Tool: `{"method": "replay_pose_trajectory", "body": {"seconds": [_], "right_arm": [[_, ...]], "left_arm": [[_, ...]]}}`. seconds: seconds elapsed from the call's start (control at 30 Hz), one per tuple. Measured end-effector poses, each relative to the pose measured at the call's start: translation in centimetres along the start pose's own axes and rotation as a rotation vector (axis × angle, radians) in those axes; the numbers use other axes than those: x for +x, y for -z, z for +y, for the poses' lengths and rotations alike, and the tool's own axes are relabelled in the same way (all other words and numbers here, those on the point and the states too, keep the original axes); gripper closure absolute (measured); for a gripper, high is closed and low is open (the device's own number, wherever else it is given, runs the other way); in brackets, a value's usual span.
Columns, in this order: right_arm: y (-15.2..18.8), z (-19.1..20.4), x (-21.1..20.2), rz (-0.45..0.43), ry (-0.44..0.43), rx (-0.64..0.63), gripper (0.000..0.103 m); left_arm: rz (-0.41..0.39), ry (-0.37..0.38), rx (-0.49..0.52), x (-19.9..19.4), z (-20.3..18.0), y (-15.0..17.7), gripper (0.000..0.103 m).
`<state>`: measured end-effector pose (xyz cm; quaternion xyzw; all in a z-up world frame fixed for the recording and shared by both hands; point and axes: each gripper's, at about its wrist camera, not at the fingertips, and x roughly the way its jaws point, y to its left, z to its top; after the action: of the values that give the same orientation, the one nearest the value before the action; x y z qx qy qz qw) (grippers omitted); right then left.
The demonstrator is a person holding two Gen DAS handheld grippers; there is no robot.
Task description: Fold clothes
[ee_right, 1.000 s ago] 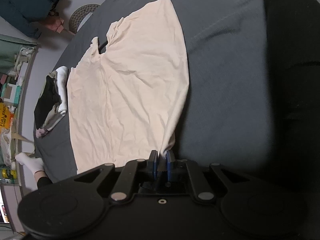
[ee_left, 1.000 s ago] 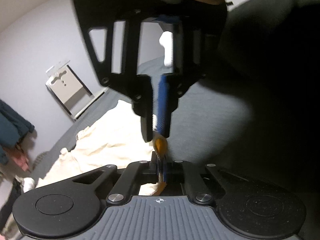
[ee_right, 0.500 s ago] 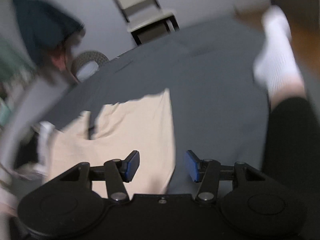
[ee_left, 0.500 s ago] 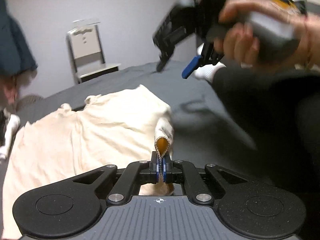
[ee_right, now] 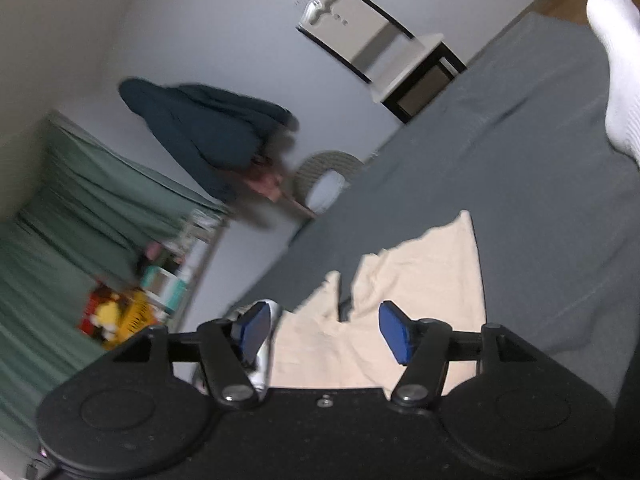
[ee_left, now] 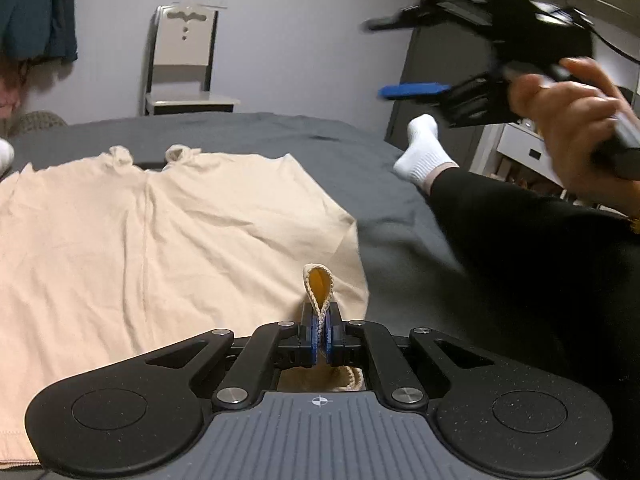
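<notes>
Left wrist view: the left gripper (ee_left: 320,334) is clenched on a hem fold of the cream shirt (ee_left: 160,240); a small loop of hem stands up between the blue pads (ee_left: 308,336). The pinched point is the shirt's near right corner. From there the shirt lies flat on the grey bed (ee_left: 280,132), spreading forward and to the left, its long axis running away from the gripper toward the collar end at the far side.

The right gripper (ee_left: 404,56) is raised well above the bed to the right, held in the person's hand (ee_left: 576,128), apart from the cloth.

Right wrist view: the right gripper (ee_right: 324,332) is released, jaws wide, nothing between them. The shirt (ee_right: 420,280) lies below and ahead of it; the frame is blurred.

Judgement: the next grasp point falls to the free right gripper, which must descend to the shirt edge. The left gripper is the nearer and already holds its corner.
</notes>
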<state>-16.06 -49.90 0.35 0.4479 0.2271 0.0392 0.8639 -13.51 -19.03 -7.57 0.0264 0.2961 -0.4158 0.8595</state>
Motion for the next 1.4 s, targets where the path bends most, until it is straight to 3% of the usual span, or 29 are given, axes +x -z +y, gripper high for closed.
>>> {"method": "replay_pose_trajectory", "body": {"seconds": [0.1, 0.2, 0.27, 0.3, 0.4, 0.57, 0.67, 0.93, 0.97, 1.07, 1.2, 1.4], "right_arm": [[-1.4, 0.2, 0.6, -0.026, 0.155, -0.054, 0.038], [-3.1, -0.1, 3.7, -0.017, 0.340, -0.126, 0.038], [-4.2, -1.3, 6.9, 0.028, 0.410, -0.127, 0.042], [-4.6, -2.0, 8.3, 0.050, 0.438, -0.122, 0.049], [-5.6, -4.6, 12.0, 0.103, 0.483, -0.085, 0.056], [-5.9, -6.2, 15.4, 0.130, 0.462, -0.069, 0.057], [-5.9, -7.0, 16.8, 0.163, 0.468, -0.083, 0.073], [-6.1, -7.4, 17.3, 0.138, 0.418, -0.098, 0.074], [-6.1, -7.4, 17.4, 0.131, 0.419, -0.095, 0.077], [-6.0, -7.8, 17.8, 0.140, 0.409, -0.052, 0.100], [-5.7, -6.7, 17.3, 0.100, 0.411, -0.076, 0.101], [-5.8, -2.9, 15.7, 0.016, 0.301, -0.057, 0.101]], "left_arm": [[-0.009, 0.016, -0.043, -0.1, 0.3, -0.4, 0.099], [-0.026, 0.019, -0.065, -0.7, 0.0, -0.8, 0.099], [-0.038, 0.015, -0.073, -1.1, -0.2, -1.1, 0.099], [-0.043, 0.009, -0.074, -1.4, -0.3, -1.2, 0.099], [-0.052, -0.013, -0.074, -2.0, -0.5, -1.6, 0.099], [-0.053, -0.028, -0.085, -2.2, 0.2, -2.0, 0.099], [-0.051, -0.034, -0.095, -1.7, 0.6, -2.1, 0.099], [-0.065, -0.056, -0.069, -0.5, 1.0, -2.6, 0.099], [-0.069, -0.060, -0.062, -0.5, 0.9, -2.7, 0.099], [-0.081, -0.063, -0.067, -0.6, 0.9, -3.0, 0.099], [-0.110, -0.092, -0.063, -1.5, 1.0, -3.4, 0.099], [-0.163, -0.194, -0.102, -4.6, 2.5, -3.4, 0.099]]}}
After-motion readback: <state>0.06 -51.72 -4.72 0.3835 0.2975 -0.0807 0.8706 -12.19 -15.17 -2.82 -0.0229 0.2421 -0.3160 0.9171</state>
